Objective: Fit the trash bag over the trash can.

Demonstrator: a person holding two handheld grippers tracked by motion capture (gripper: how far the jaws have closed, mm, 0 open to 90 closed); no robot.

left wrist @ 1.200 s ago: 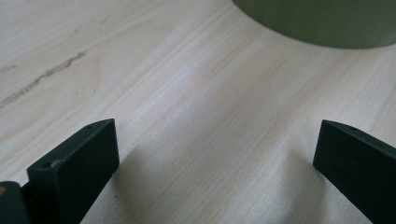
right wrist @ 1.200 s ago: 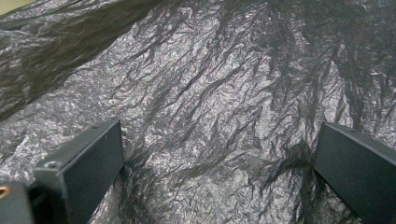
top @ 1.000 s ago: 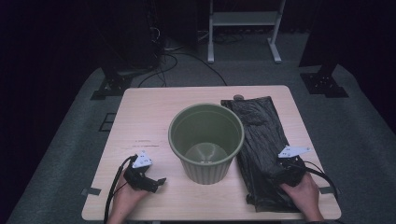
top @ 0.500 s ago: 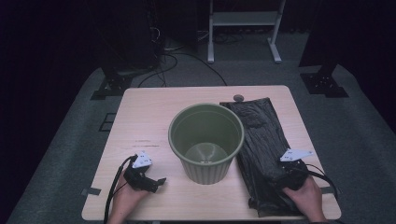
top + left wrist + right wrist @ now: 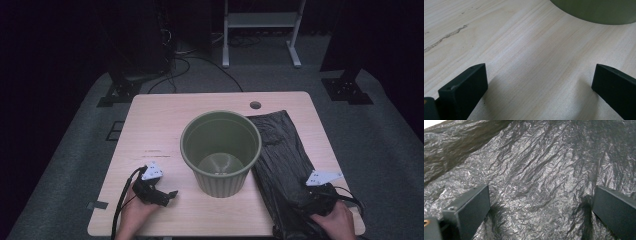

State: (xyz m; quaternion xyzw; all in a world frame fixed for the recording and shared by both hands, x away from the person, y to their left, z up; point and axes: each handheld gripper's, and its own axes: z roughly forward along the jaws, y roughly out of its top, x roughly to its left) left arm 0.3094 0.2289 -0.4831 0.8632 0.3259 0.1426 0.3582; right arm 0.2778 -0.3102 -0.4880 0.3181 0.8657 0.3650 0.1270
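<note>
An empty green bin (image 5: 220,151) stands upright in the middle of the wooden table (image 5: 165,120). A crumpled black plastic bag (image 5: 282,160) lies flat to its right. My left gripper (image 5: 167,197) rests on bare wood at the front left, open, with nothing between its jaws; the left gripper view shows the table (image 5: 534,62) and the bin's base (image 5: 596,11) ahead. My right gripper (image 5: 305,210) sits low over the bag's near end, open, its jaws spread across the wrinkled bag (image 5: 539,175) without pinching it.
A round cable hole (image 5: 255,105) lies in the table's far edge. Past the table stand a white metal frame (image 5: 260,30), black stands and cables on grey floor. The bag's near end hangs over the table's front edge.
The right gripper has shifted slightly toward the front right over the bag. The left gripper and the bin have stayed still.
</note>
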